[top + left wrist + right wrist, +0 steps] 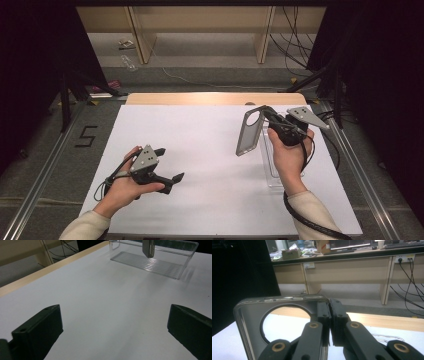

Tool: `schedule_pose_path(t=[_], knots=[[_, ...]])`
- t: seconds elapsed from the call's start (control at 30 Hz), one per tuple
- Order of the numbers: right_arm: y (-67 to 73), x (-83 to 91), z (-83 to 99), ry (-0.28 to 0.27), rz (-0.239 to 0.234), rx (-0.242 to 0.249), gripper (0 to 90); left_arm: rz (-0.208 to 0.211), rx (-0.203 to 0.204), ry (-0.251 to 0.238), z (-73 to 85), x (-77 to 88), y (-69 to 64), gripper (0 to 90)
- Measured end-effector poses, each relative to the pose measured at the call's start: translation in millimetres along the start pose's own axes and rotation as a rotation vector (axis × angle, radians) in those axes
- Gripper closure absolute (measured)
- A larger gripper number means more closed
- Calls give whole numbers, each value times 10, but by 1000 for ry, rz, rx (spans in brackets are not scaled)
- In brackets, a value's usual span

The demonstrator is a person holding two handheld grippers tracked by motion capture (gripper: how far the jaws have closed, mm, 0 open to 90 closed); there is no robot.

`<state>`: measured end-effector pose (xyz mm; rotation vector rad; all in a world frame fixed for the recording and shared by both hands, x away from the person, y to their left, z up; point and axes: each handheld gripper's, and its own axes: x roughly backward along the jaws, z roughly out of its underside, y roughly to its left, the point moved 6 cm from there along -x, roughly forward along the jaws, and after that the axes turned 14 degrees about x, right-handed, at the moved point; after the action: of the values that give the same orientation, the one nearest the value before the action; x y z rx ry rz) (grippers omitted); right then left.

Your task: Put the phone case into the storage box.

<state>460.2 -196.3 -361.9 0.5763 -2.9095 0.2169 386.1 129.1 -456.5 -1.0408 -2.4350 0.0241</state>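
Note:
My right gripper is shut on the top edge of a grey phone case with a large round camera hole, and holds it lifted above the table at the right. In the right gripper view the case fills the lower left, its rim pinched between the pads. A clear plastic tray lies on the white table below that hand. The tray appears far off in the left gripper view, with the case's lower end hanging over it. My left gripper rests open on the table at the left, nothing between its jaws.
The white table sheet has a wooden strip at its far edge. Metal rails run along both sides of the table. Wooden shelving and loose cables stand beyond it on the floor.

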Motion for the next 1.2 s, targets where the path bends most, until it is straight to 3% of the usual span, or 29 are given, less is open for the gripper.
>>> schedule_pose_path(t=[1.2], knots=[[-222,97,-82,-27,46,-34,877,-2,0,1,-2,2,4,0]])
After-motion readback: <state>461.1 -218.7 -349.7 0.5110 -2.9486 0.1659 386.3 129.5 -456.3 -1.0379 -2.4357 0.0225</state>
